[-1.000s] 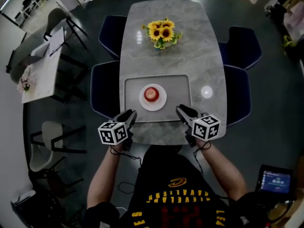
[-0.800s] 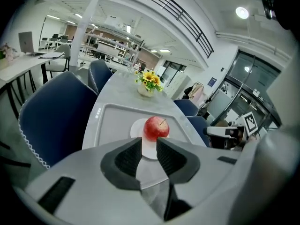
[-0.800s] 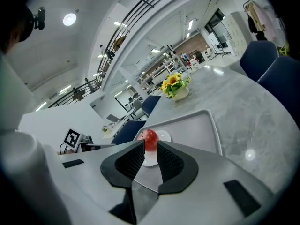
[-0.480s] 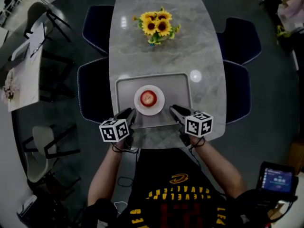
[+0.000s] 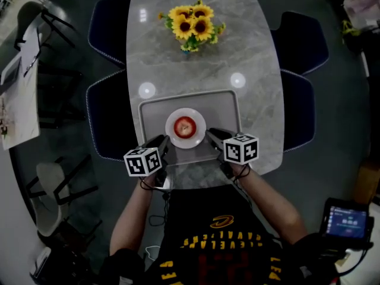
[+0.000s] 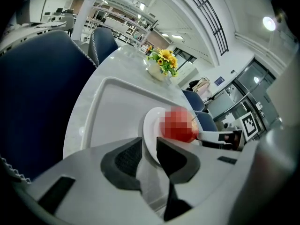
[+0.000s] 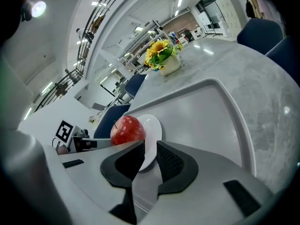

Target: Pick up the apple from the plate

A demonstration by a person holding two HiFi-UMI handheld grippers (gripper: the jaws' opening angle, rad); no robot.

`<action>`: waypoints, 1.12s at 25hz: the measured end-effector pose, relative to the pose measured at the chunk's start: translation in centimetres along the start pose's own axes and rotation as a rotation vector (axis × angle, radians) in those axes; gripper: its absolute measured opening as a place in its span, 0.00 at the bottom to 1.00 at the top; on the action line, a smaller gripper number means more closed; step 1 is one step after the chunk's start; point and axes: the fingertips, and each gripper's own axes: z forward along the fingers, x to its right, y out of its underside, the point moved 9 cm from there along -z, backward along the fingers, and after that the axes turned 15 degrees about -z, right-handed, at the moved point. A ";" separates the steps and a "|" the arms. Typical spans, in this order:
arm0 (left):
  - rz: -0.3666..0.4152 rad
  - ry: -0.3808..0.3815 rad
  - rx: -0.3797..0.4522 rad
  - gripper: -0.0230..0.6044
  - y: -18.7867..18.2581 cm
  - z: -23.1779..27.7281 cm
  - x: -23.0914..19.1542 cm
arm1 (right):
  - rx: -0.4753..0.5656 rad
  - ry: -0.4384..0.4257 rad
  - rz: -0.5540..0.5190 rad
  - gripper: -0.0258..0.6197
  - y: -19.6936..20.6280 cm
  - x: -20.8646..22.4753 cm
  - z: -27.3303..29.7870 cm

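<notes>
One red apple (image 5: 185,126) right in the middle of the white plate (image 5: 200,119). Two grippers just beside the plate, left gripper (image 5: 162,140) on one side and right gripper (image 5: 210,133) on the other, jaws a little apart, gripping nothing. Grey tray (image 5: 228,103) around the plate, flowers (image 5: 190,25) well past it.

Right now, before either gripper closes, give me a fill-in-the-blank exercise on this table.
The red apple sits on a white ____.
That dish rests in a gray ____.
The yellow flowers at the table's far end are ____.
The left gripper and right gripper each hold ____.
Missing words: plate, tray, sunflowers, nothing.
</notes>
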 end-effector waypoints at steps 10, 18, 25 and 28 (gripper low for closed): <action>-0.055 0.012 -0.061 0.17 -0.4 1.2 -0.6 | -0.066 0.026 0.086 0.17 0.2 0.7 1.9; -0.122 0.033 -0.083 0.17 -0.7 1.2 -0.6 | -0.070 -0.001 0.149 0.17 0.2 0.7 2.1; -0.191 0.070 -0.136 0.17 -0.1 1.4 -0.5 | -0.061 -0.012 0.180 0.17 0.8 0.3 2.1; -0.272 0.084 -0.146 0.17 -0.4 1.7 -0.7 | -0.062 -0.029 0.187 0.17 0.6 0.4 2.3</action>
